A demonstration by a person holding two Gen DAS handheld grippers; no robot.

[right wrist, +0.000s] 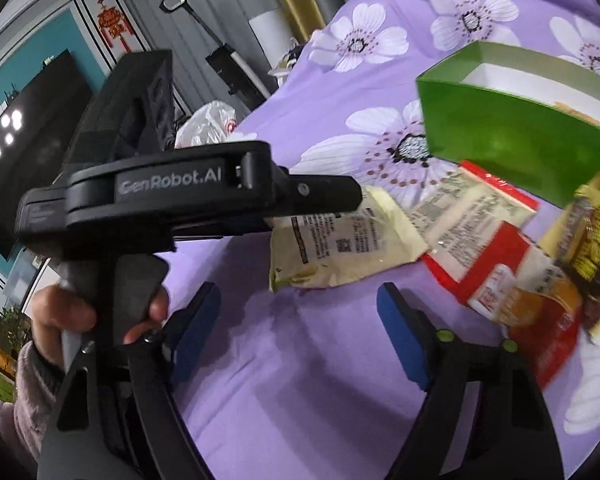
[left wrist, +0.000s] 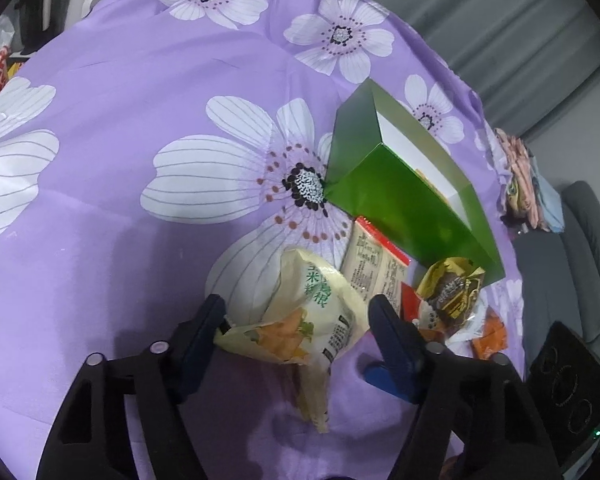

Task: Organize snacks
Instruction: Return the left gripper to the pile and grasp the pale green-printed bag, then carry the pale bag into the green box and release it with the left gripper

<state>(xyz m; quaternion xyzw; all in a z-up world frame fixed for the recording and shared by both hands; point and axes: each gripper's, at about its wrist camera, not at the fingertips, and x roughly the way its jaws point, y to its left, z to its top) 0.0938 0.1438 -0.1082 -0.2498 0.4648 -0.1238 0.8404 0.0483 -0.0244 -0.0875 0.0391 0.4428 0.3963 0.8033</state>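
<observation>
Even, diffuse indoor lighting; moderately bright, slightly cool cast. Soft shadows on the purple floral bedsheet [left wrist: 112, 152] beneath both devices. Mild glare on the green box [left wrist: 400, 196] front. Strong fisheye bending, black vignette at corners. Left wrist view sharp. Right wrist view motion-blurred over the red snack packet [right wrist: 520, 300]. Bright reflected lamp spots on the television screen [right wrist: 32, 140].

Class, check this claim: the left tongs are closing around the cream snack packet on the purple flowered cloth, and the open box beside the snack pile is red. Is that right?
Not quite: the open box is green, not red, as the left wrist view shows. The rest stands: the left tongs bracket the cream snack packet on the purple flowered cloth.
</observation>
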